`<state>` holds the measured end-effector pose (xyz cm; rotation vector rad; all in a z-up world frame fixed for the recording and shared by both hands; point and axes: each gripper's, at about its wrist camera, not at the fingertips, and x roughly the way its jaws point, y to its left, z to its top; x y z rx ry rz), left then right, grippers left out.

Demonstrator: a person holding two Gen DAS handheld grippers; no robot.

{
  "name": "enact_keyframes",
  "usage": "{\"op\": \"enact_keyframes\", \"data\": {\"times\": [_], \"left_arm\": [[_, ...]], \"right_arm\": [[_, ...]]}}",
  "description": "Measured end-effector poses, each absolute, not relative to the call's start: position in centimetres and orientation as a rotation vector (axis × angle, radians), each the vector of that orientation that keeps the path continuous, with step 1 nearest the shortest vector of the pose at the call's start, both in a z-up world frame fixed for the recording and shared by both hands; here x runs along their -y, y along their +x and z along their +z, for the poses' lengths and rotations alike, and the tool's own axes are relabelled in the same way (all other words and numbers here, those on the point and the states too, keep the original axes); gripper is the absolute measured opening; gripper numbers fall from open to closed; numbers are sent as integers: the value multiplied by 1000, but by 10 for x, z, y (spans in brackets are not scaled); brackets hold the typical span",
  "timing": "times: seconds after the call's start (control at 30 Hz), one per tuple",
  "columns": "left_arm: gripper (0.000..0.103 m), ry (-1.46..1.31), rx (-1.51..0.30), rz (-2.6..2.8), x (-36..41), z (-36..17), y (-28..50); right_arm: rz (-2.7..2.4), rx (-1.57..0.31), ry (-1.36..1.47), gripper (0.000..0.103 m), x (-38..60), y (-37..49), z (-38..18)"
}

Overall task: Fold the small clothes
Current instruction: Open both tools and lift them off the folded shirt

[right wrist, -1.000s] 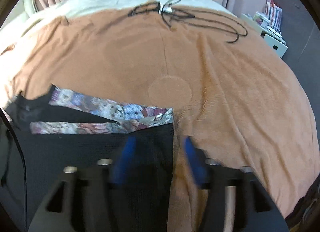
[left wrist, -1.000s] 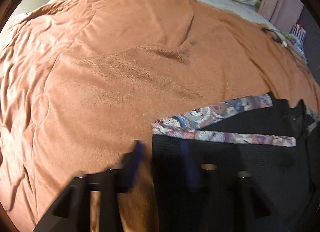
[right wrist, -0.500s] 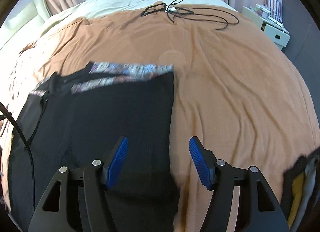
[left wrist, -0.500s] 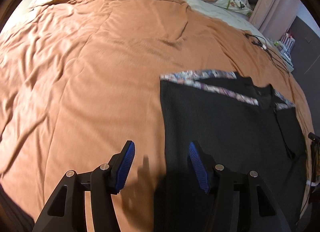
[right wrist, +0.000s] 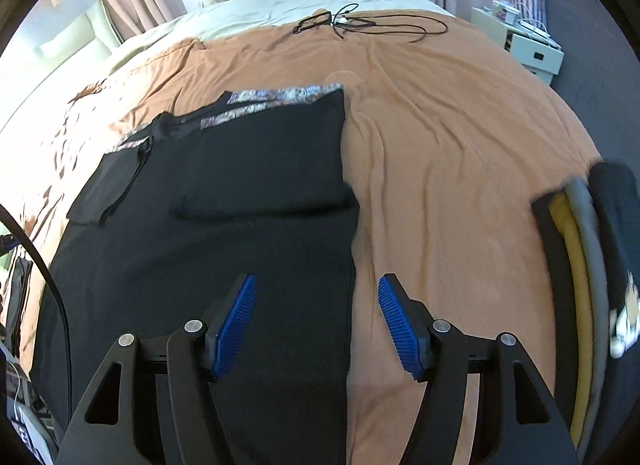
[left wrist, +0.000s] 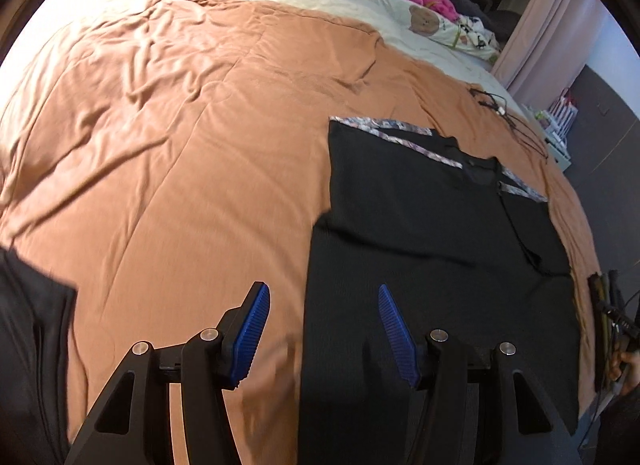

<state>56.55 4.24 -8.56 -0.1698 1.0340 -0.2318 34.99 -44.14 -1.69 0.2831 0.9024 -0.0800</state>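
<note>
Black ribbed garment (left wrist: 420,225) lies flat on orange blanket (left wrist: 180,145); both grippers' jaws wide, empty.

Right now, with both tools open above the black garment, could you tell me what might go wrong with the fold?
1. The black garment has a folded panel lying loose on top; grabbing one layer could undo it.
2. The right tool straddles the garment's edge and may pinch the orange blanket too.
</note>
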Motion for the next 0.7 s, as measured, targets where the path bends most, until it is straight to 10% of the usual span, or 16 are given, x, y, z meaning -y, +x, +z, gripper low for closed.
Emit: {"op": "enact_keyframes", "data": {"times": [0.1,0.7], "left_arm": [[59,-159,-1031,-233,-45,-87,532],[64,-286,-1090,-238,-69,-138,386]], "right_arm": [[-87,-896,291,84,437,320,-17],[-11,-899,363,85,412,196,-42]]}}
